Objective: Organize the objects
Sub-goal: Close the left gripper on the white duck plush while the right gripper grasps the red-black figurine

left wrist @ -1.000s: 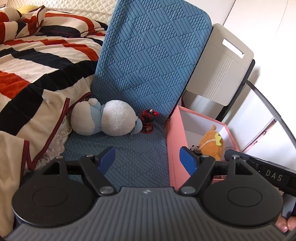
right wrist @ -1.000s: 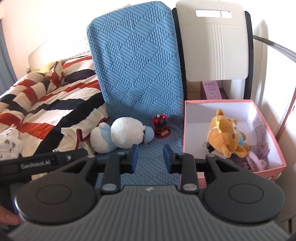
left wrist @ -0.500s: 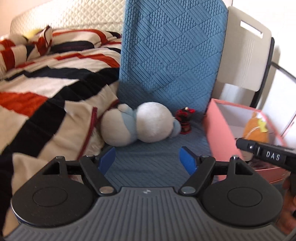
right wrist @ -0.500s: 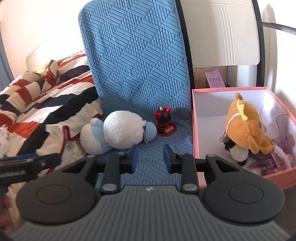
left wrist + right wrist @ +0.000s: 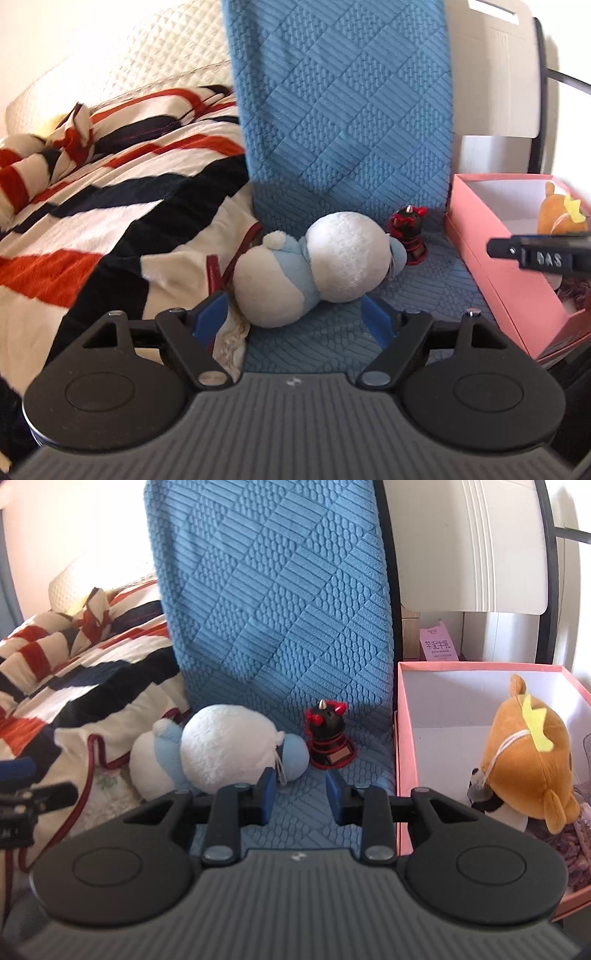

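A white and light-blue plush toy [image 5: 314, 266] lies on its side on the blue textured chair seat [image 5: 317, 347]; it also shows in the right wrist view [image 5: 221, 749]. A small black and red horned figurine [image 5: 408, 232] stands just right of it, also in the right wrist view [image 5: 328, 738]. My left gripper [image 5: 295, 317] is wide open, its blue pads on either side of the plush's near end. My right gripper [image 5: 301, 797] is open narrowly and empty, just short of the figurine. A pink box [image 5: 402, 775] at the right holds an orange plush [image 5: 528, 753].
A striped red, navy and cream blanket [image 5: 110, 206] covers the bed at the left. The chair's blue backrest [image 5: 273, 583] rises behind the toys. A white folding chair back [image 5: 469, 542] stands behind the box. Purple items [image 5: 576, 842] lie in the box corner.
Both grippers have moved forward toward the toys. The plush now sits between my left gripper's pads, and the figurine is closer to my right gripper. Jaw openings look unchanged.
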